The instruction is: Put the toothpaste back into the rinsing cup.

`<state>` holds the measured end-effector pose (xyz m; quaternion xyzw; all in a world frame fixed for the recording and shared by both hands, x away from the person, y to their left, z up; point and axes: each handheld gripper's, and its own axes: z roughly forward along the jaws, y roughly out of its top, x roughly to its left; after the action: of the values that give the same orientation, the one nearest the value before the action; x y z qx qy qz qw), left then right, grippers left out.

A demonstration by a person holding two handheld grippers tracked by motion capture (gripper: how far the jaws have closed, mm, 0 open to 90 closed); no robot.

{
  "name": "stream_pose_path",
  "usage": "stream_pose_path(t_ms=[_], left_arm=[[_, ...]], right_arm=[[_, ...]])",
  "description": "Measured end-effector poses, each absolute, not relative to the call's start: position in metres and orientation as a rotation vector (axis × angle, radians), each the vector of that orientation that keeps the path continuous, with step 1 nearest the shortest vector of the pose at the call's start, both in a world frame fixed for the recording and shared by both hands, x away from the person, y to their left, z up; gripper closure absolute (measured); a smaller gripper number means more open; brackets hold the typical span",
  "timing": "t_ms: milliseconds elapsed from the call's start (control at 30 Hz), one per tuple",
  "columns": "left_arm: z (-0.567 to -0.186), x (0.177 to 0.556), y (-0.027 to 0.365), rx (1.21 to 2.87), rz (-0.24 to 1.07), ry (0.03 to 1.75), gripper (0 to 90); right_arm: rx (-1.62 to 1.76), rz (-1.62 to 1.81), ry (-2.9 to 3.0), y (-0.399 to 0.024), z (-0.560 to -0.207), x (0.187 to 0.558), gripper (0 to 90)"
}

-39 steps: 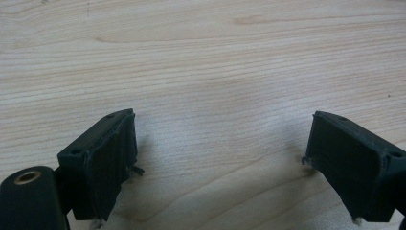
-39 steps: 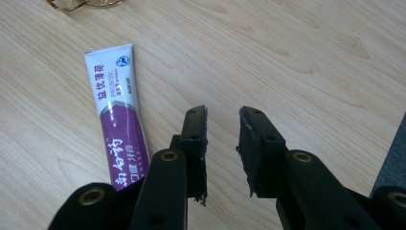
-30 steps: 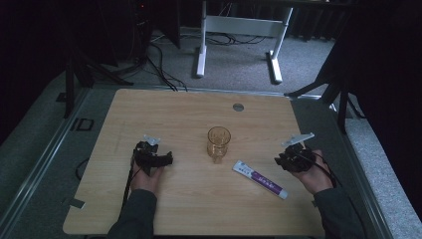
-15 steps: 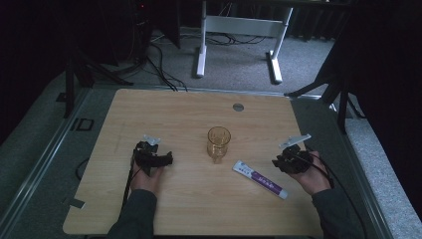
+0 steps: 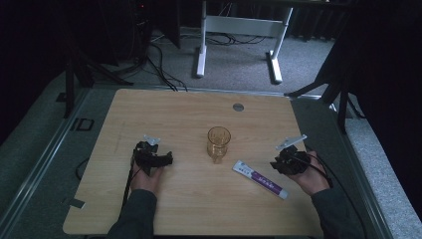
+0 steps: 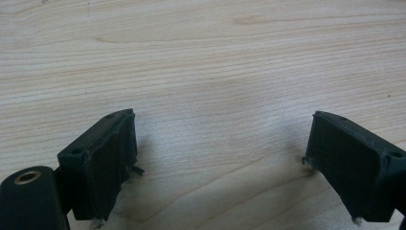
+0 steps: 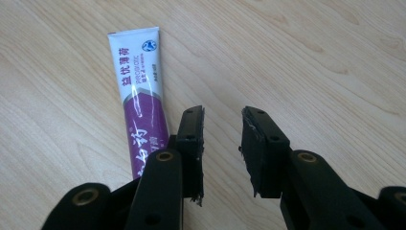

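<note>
A pale wooden desk [image 5: 164, 114] holds a glass [image 5: 218, 143] and a toothpaste tube [image 7: 140, 91]. The right tongs [image 7: 222, 143], just beside the tube, have just been opening to a narrow, empty gap, likely readying a grab; the left tongs [image 6: 218, 158] rest wide and empty.

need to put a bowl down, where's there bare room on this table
The far half of the table is bare, save a small round grommet. The stretch between the left gripper and the glass is free too. It is crowded between the glass, the toothpaste tube and the right gripper.
</note>
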<state>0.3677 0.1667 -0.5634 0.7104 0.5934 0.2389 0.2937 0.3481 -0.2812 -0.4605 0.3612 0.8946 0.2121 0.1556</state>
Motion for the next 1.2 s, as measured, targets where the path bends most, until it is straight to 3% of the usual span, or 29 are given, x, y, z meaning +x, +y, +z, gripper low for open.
stream_pose_path(t_ms=[1200], left_arm=[[-0.563,0.368,0.167,1.892,0.636,1.58,10.5]], right_arm=[[0.951,0.491,2.672,-0.265,-0.462,0.349,68.6]])
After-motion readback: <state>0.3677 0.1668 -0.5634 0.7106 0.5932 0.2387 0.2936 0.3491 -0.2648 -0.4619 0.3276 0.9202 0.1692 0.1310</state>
